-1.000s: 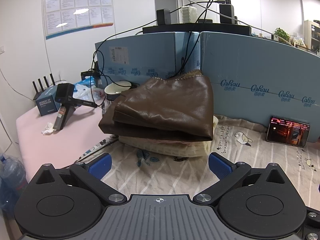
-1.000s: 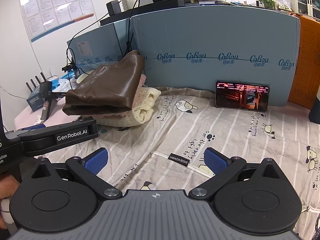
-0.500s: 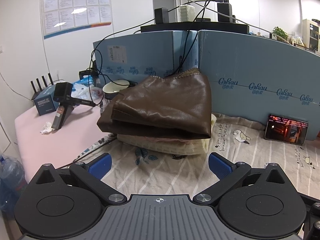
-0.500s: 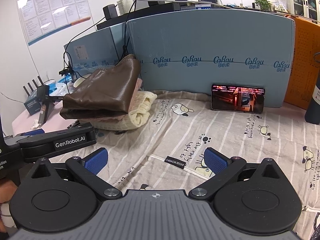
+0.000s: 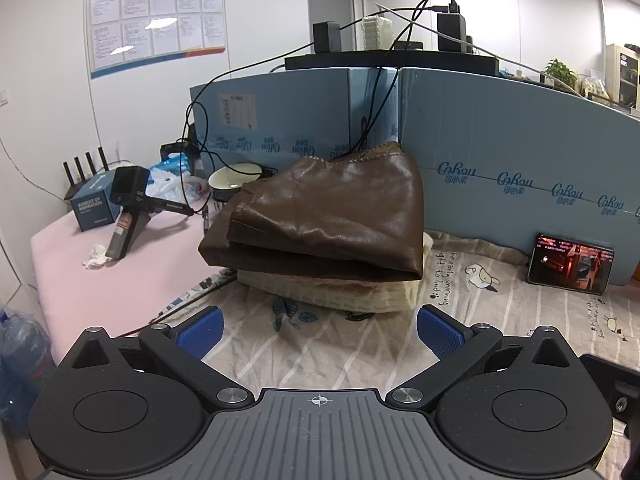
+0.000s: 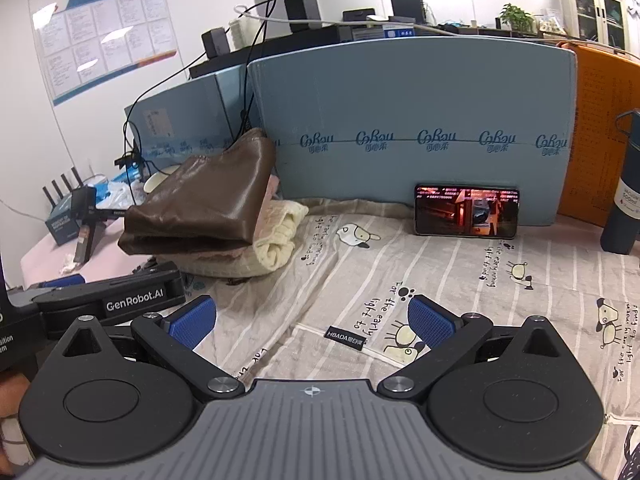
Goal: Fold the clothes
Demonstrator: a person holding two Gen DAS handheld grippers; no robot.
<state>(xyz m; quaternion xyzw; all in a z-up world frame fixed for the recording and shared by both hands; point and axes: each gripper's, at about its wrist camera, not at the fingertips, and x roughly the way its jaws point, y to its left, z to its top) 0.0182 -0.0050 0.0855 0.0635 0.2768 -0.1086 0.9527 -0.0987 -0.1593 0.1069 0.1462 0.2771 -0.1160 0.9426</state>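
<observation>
striped sheet [image 6: 460, 280] open ahead, clothes pile [image 5: 320, 232] left, phone [image 6: 466, 210] behind

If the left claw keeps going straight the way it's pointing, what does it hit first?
Most likely the folded stack: the left claw, open and empty, points at the cream knit garment under the brown leather-look garment. Only patterned sheet lies between. Depth is hard to judge.

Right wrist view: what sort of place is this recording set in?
Probably an office corner set up for recording: a cartoon bedsheet covers a table against blue foam boards, with a wall notice poster and filing cabinets behind. Folded clothes sit stacked there.
</observation>
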